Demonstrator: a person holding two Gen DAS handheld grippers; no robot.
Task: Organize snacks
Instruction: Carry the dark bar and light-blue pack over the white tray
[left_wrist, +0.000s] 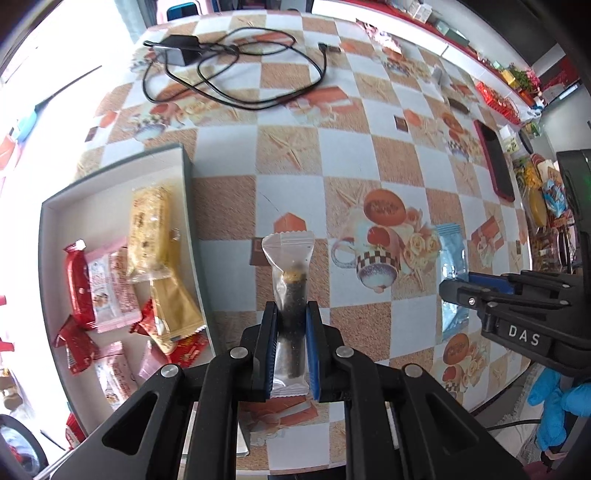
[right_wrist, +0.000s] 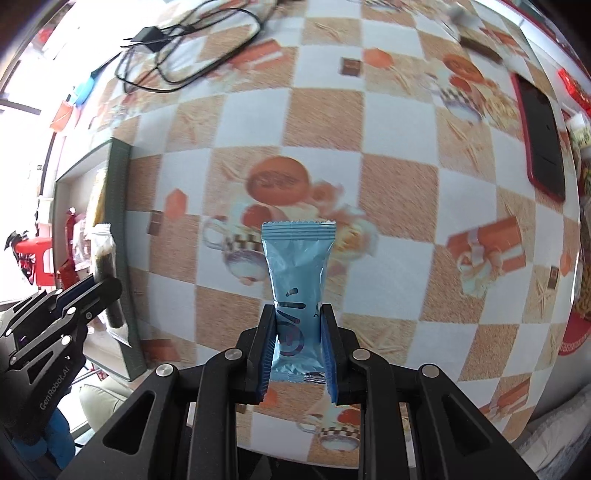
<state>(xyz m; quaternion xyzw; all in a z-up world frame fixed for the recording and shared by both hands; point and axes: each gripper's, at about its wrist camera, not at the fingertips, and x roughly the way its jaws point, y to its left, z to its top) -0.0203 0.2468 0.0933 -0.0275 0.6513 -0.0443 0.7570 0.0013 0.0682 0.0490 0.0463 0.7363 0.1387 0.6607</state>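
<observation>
A clear-wrapped snack with a dark roll inside (left_wrist: 290, 295) stands lengthwise between the blue pads of the left gripper (left_wrist: 291, 332), which is clamped on the wrapper's lower half; the sealed upper end projects beyond the fingertips, and the packet appears to be held above the checked tablecloth (left_wrist: 369, 122). A light blue snack packet (right_wrist: 297, 291) is pinched in the same manner by the right gripper (right_wrist: 298, 332), its crimped top likewise clear of the pads. Both tools point steeply downward. The step in hand, by judgement, is the carry: 2 packets are gripped and not yet deposited. The shallow grey box (left_wrist: 186, 177), which lies to the left of both grippers, already holds several wrapped snacks (left_wrist: 110, 280) in red, pink and yellow. The next move calls for taking each packet over the box's raised wall before the jaws open, 1 gripper at a time so the tools do not collide. A black charger with its cable (left_wrist: 177, 50) and a dark phone (left_wrist: 495, 162) lie well apart from the work.
</observation>
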